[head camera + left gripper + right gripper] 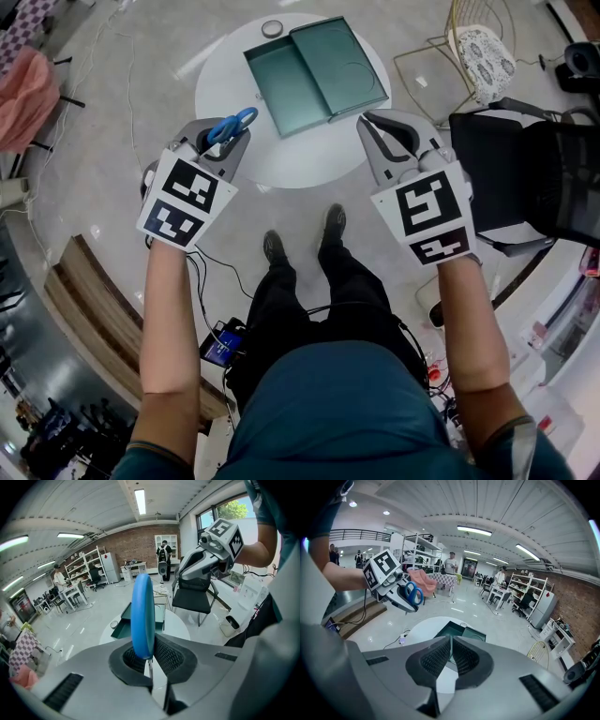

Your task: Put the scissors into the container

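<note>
Transport step in hand: the left tool [232, 134] is clamped on the blue-handled scissors [232, 124], short of the open green metal container [291, 84] on the round white surface [220, 94]. The right tool [375, 127] is closed and empty. The next move calls for positioning above the container, then release.

**Glossy plastic against matt grip**

The scissors [142, 613] in the left gripper [151, 645] have a smooth, glossy blue plastic handle; its pads [172, 656] are matt black and ribbed. Beyond it, the teal container [314, 75] looks like satin metal, perhaps, on a glossy white table [225, 89].
</note>
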Demonstrator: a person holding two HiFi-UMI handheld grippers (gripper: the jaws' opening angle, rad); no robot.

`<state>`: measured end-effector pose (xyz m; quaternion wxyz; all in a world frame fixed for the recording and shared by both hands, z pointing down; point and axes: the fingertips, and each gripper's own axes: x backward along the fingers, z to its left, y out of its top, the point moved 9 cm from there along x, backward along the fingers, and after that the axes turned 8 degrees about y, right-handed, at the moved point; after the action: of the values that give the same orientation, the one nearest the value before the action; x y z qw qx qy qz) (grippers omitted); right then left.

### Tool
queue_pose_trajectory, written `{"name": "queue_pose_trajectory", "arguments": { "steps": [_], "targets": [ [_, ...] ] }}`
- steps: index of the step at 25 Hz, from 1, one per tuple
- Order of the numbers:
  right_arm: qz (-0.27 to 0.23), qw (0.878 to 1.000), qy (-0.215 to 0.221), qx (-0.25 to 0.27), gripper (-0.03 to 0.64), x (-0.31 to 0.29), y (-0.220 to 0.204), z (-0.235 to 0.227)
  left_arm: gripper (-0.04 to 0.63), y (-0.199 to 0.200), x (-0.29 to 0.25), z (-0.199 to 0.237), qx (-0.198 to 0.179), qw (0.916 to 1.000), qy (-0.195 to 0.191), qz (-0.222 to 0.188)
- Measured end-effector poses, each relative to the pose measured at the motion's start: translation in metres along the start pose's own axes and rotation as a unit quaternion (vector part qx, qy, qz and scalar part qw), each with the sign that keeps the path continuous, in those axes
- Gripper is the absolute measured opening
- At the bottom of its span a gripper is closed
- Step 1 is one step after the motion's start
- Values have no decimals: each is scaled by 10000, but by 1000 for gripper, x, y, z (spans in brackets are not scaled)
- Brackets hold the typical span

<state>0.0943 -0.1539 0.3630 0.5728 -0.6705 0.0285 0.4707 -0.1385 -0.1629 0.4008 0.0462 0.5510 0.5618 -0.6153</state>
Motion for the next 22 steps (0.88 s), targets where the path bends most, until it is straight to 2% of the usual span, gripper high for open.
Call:
{"name": "queue_pose_trajectory", "arguments": {
  "steps": [22],
  "targets": [
    [115, 9998, 95, -134, 40, -22, -30, 0, 26, -12, -52, -7, 140, 9996, -147, 172]
  ]
}}
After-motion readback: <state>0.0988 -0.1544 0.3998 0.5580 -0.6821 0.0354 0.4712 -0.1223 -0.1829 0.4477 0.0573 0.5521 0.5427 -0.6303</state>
